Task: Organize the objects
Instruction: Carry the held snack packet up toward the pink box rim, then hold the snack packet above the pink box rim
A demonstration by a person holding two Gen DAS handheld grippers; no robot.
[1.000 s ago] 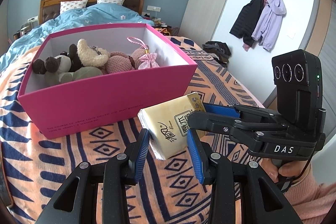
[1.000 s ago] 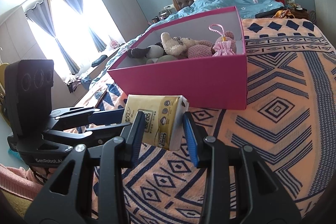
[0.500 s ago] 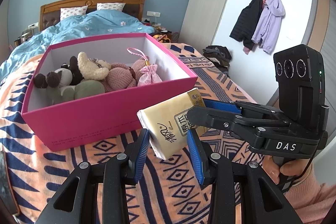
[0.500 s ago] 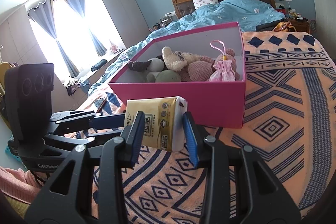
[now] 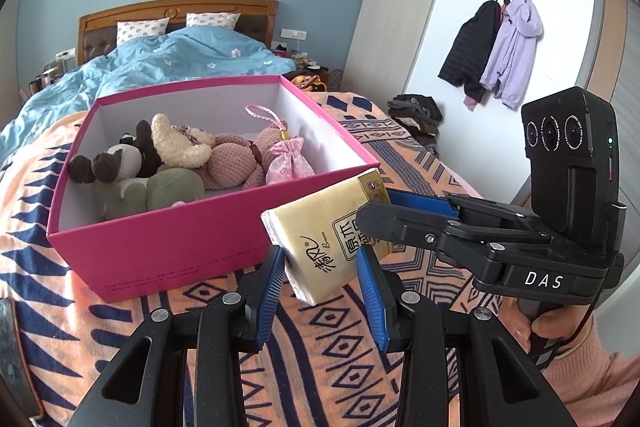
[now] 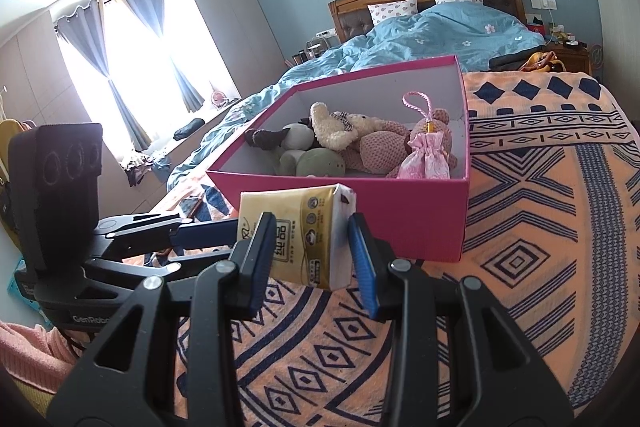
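A yellow tissue pack (image 5: 328, 239) is held in the air between both grippers, just in front of the pink box (image 5: 168, 239). My left gripper (image 5: 320, 267) is shut on its near end, and my right gripper (image 6: 310, 243) is shut on the pack (image 6: 298, 231) from the right side. The pink box (image 6: 420, 215) stands open on the patterned blanket and holds several plush toys (image 5: 176, 155) and a pink pouch (image 5: 288, 163). The pack is about level with the box's front rim.
The orange and navy patterned blanket (image 6: 540, 247) covers the bed around the box. A blue duvet (image 5: 168, 67) and pillows lie behind it by the wooden headboard. Jackets (image 5: 496, 47) hang on the right wall. Clothes lie on the floor (image 5: 416, 111).
Both grippers have lifted the tissue pack upward together, from near the blanket to about the height of the box's front rim. The box and toys have not moved.
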